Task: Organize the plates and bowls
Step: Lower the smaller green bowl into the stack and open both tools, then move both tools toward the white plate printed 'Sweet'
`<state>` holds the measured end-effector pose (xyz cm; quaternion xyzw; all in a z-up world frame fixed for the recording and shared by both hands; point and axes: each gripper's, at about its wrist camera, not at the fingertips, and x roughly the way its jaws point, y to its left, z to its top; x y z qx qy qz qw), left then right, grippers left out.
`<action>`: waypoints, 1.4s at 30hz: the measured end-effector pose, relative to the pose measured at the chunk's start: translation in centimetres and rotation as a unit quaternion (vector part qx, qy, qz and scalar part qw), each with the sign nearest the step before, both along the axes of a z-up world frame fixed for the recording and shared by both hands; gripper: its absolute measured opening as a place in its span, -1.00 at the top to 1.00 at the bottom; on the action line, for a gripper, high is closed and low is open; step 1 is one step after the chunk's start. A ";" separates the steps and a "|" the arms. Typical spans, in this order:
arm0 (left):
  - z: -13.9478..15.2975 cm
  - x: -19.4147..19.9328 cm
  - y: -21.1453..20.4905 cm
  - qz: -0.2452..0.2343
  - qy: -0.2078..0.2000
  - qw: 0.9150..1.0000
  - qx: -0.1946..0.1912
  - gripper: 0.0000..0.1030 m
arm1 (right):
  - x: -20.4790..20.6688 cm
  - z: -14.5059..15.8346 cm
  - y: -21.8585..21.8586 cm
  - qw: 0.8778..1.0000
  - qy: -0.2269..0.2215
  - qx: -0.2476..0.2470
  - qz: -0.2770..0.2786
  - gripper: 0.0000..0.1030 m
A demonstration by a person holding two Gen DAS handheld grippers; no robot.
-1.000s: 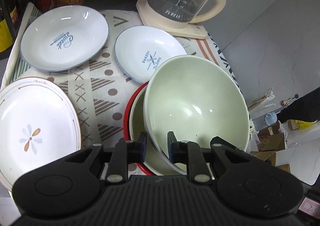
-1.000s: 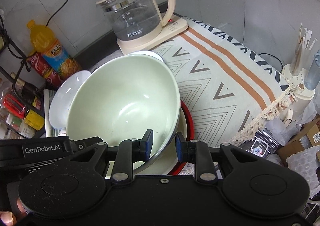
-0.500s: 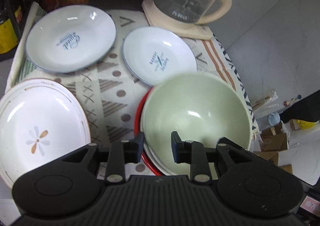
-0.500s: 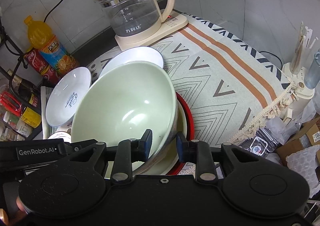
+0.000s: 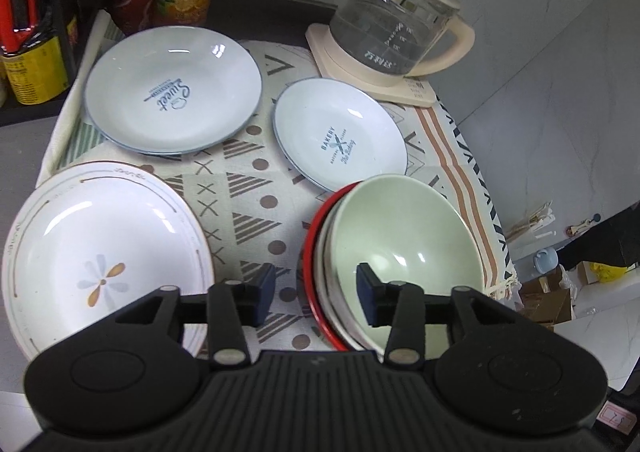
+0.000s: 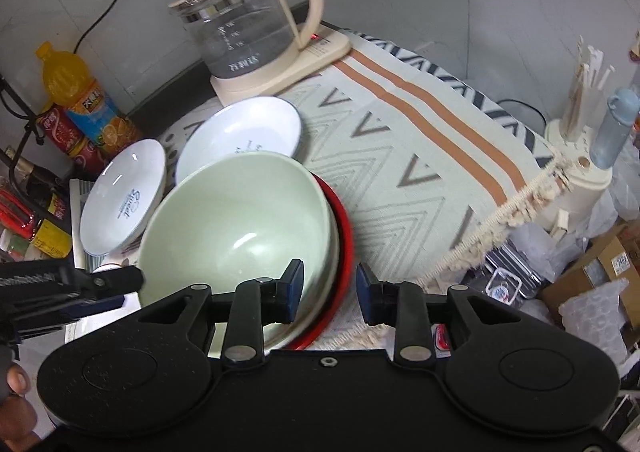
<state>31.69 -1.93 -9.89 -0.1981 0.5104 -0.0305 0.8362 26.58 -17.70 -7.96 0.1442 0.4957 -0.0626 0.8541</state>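
You've just let go with both tools, left tool [image 5: 316,294] and right tool [image 6: 329,290] now spread apart around the rim, so the green bowl [image 5: 404,248] sits nested in the red-rimmed bowl [image 6: 343,248] on the worktop; stacking step looks done.

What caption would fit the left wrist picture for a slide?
Open left tongs straddle the rim of a green bowl nested in a red-rimmed bowl, three plates nearby.
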 end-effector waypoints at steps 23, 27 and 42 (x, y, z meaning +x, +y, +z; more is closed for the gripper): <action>1.7 -6.4 7.5 0.070 -0.031 0.996 0.051 -0.55 | -1.8 2.9 6.6 0.994 -0.041 -0.007 0.106 -0.56; 1.7 -7.6 9.2 0.090 -0.032 0.994 0.053 -0.56 | -1.6 3.0 8.5 0.990 -0.048 -0.009 0.130 -0.66; 1.2 -10.2 14.2 0.155 -0.020 0.986 0.054 -0.56 | -1.5 2.4 14.9 0.977 -0.050 -0.023 0.207 -0.85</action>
